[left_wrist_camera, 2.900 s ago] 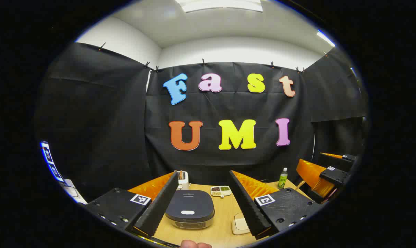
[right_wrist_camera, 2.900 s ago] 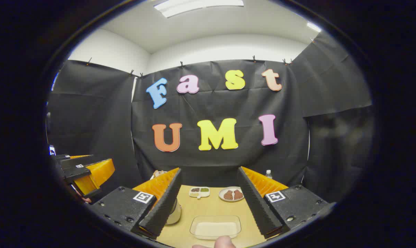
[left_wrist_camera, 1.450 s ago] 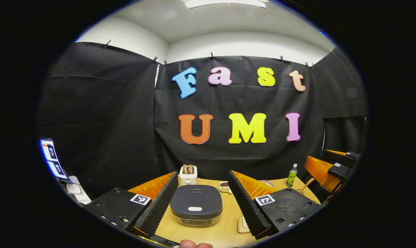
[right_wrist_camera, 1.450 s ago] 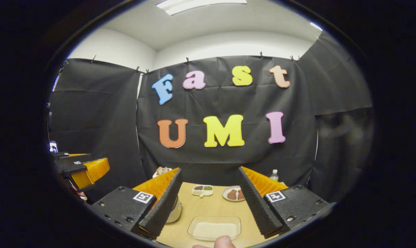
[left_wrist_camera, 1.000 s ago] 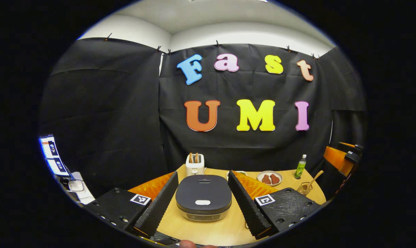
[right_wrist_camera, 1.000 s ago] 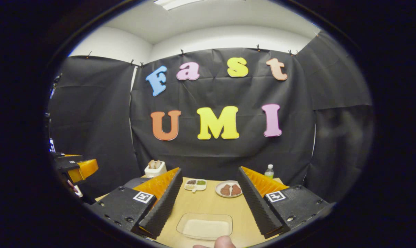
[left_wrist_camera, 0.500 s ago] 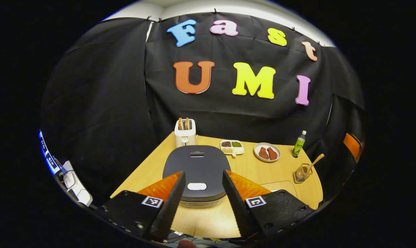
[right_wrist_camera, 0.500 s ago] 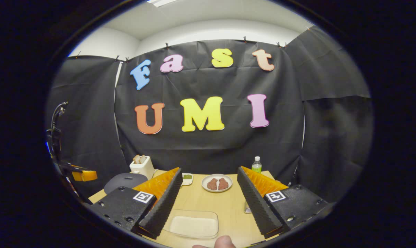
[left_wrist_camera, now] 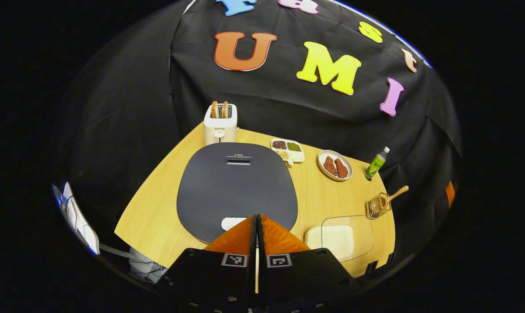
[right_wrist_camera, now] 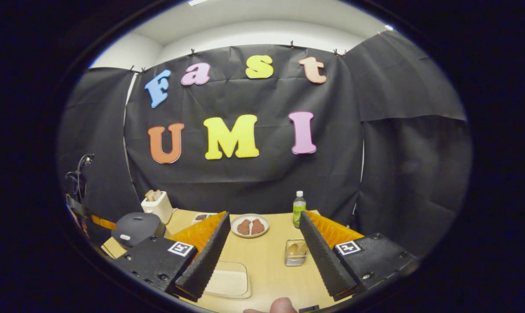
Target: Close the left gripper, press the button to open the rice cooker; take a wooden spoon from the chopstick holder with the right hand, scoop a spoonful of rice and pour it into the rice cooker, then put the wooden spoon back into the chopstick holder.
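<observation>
1. left gripper (left_wrist_camera: 257,217) is clenched, fingers together just over the white button (left_wrist_camera: 230,223) on the rice cooker (left_wrist_camera: 237,187).
2. right gripper (right_wrist_camera: 264,237) is spread wide, holding nothing, facing the chopstick holder (right_wrist_camera: 295,253).
3. wooden spoon (left_wrist_camera: 392,194) sits in that holder.

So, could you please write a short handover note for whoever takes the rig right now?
Left gripper: shut, empty, tips above the rice cooker by its button; lid down.
Right gripper: open, empty, above the table.
Wooden spoon stands in the chopstick holder; rice dish lies beside the cooker.
Done: left gripper closed.
Left: press button, take spoon, scoop, pour, return spoon.
</observation>
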Demonstrator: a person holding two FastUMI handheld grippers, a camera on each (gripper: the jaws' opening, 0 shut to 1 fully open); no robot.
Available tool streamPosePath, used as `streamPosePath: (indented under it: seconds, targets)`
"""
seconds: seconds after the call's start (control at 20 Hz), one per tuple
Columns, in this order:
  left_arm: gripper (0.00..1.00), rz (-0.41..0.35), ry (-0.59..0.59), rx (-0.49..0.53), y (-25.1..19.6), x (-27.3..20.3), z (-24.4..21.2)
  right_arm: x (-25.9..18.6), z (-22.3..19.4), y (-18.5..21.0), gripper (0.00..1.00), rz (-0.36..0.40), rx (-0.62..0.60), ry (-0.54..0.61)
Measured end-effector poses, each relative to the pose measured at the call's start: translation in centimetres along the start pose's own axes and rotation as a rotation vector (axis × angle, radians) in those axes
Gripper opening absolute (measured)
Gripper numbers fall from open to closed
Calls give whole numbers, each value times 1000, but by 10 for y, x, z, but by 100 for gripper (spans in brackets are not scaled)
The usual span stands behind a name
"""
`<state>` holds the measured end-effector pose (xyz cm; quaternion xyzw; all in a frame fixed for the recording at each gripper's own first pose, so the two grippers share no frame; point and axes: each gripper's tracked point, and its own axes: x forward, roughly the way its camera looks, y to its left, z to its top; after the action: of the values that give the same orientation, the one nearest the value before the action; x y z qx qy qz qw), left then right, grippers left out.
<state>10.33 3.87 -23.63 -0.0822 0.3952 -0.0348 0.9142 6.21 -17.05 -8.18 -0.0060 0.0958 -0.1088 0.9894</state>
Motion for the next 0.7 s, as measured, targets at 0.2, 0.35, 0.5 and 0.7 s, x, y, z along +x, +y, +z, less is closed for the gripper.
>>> streamPosePath:
  seconds: [0.2, 0.35, 0.5, 0.7]
  targets:
    - [0, -17, 49, 8, 5, 19, -4, 1, -9, -9, 100, -6, -1, 19]
    - [0, 5, 85, 0, 16, 32, -9, 0, -6, -15, 100, -16, 3, -2]
    - [0, 5, 118, -15, 21, 44, -14, 4, -13, -24, 100, -33, 17, 18]
    - [0, -42, 151, -61, 23, 46, -19, 3, -12, -35, 100, -62, 26, 13]
